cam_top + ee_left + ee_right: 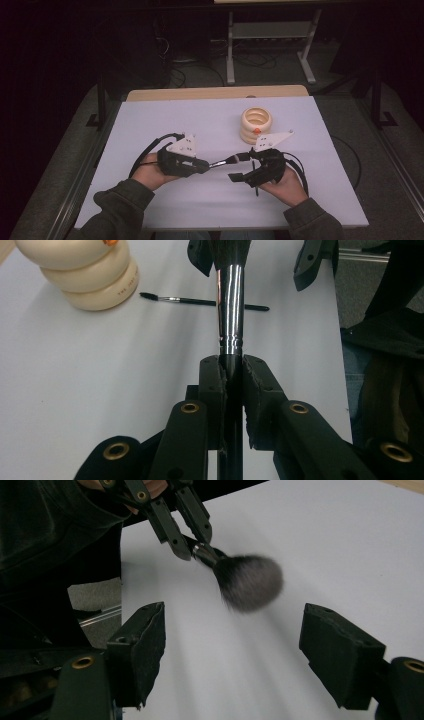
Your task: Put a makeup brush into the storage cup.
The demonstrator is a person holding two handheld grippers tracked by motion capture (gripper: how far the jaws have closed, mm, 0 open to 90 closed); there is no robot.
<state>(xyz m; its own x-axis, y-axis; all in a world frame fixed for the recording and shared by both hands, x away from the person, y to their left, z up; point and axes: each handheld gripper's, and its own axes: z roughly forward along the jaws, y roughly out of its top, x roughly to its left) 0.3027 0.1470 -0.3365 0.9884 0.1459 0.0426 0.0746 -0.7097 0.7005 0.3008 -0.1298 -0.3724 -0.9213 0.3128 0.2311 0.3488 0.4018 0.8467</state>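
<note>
Both jaws of left gripper [231, 371] clamp brush [230, 305] handle; its bristles sit between right gripper's [232, 665] wide-open jaws, untouched

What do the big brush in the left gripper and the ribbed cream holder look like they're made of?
The large makeup brush seems to have a polished metal ferrule, which mirrors light in streaks, and soft dark bristles, fluffy and matte. The cream ribbed round holder looks like smooth plastic or glazed ceramic with a dull sheen; which one is unclear.
</note>
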